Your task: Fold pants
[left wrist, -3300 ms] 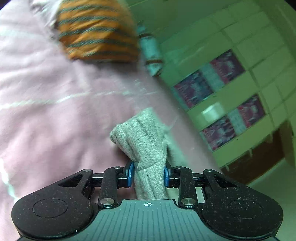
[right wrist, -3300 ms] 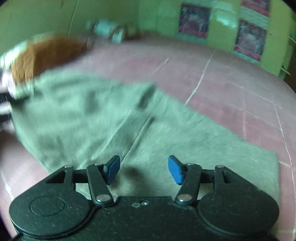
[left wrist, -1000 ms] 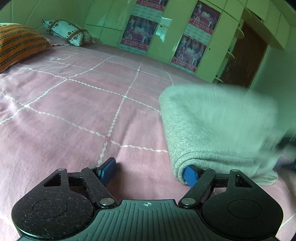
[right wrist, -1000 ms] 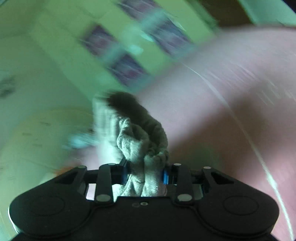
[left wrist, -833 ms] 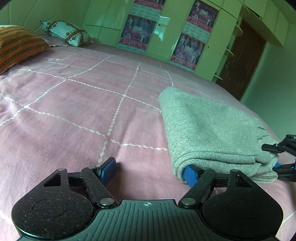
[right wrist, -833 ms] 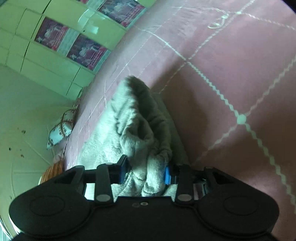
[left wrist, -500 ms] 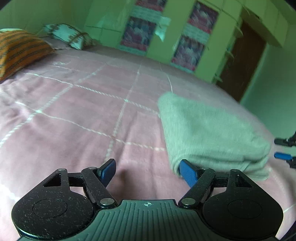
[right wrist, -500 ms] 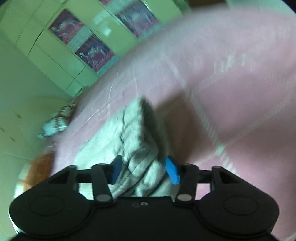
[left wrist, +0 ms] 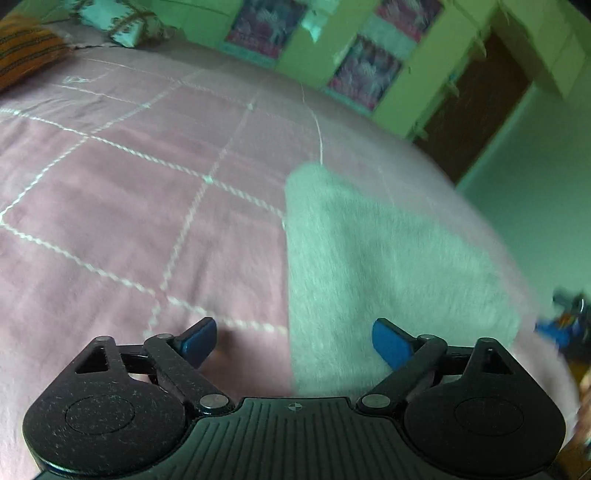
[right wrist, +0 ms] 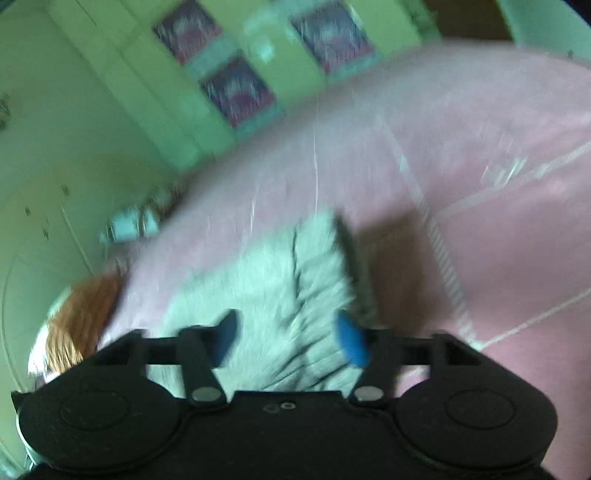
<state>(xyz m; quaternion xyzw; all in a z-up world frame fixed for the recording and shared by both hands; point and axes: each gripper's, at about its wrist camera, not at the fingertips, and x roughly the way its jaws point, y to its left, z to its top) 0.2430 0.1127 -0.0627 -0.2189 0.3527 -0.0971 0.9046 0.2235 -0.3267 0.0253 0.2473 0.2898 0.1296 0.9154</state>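
The grey pants (left wrist: 384, 258) lie folded into a thick rectangle on the pink bedspread (left wrist: 129, 192). My left gripper (left wrist: 295, 339) hovers over their near left edge, its jaws opening wide and free of the cloth. The right gripper (left wrist: 565, 325) shows blurred at the pants' far right end. In the right wrist view the pants (right wrist: 280, 295) lie below and ahead of my right gripper (right wrist: 288, 339). Its jaws are opening, and the blue pads (right wrist: 351, 343) stand clear of the fabric.
The pink bedspread (right wrist: 480, 184) has a white grid pattern. An orange striped pillow (left wrist: 26, 48) and a patterned white pillow (left wrist: 118, 22) lie at the head of the bed. Green cupboards with posters (left wrist: 362, 70) and a brown door (left wrist: 476, 96) stand beyond the bed.
The right gripper has let go of the pants' end and pulled back upward. The left gripper has drawn its right pad out from under the fold, spread wider and lifted.
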